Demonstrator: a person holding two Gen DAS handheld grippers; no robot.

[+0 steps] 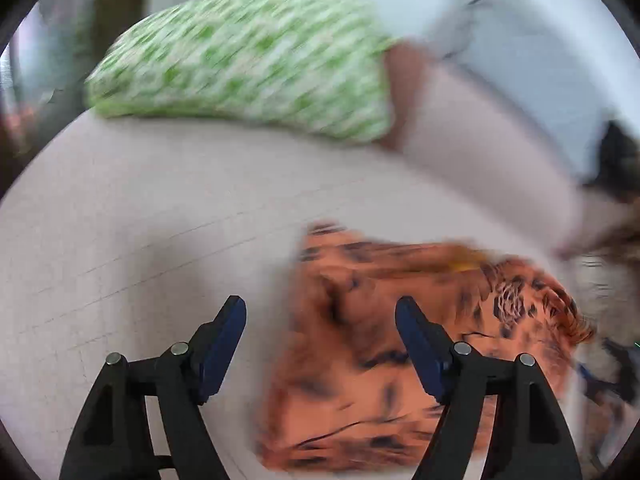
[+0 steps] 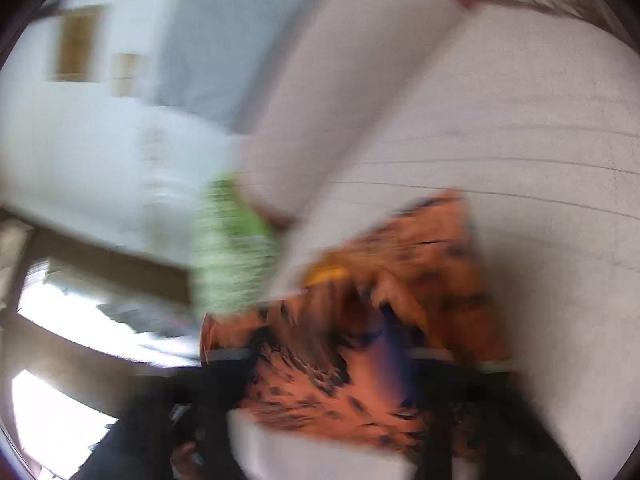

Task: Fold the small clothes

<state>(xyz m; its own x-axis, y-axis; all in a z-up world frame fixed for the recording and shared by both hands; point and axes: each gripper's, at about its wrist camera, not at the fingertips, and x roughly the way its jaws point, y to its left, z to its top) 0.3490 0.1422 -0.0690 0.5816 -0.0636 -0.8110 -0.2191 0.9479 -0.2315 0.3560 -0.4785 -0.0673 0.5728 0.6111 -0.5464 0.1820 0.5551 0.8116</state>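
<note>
An orange garment point(image 1: 400, 340) with black markings and a yellow tag lies crumpled on the pale pink bed cover point(image 1: 120, 220). My left gripper point(image 1: 320, 312) hangs above the garment's left edge with its jaws wide apart and nothing pressed between the blue pads point(image 1: 224, 340). The right wrist view is heavily blurred. There the orange garment point(image 2: 420, 272) lies under and between the dark fingers of my right gripper point(image 2: 320, 372). Those jaws stand apart, and one blue pad point(image 2: 394, 356) shows against the cloth.
A green and white patterned pillow point(image 1: 248, 60) lies at the far side of the cover, and the green pillow point(image 2: 232, 256) also appears in the right wrist view. A grey-blue cushion point(image 1: 520, 40) is at the back right. Dark patterned clothes point(image 1: 616, 240) lie at the right edge.
</note>
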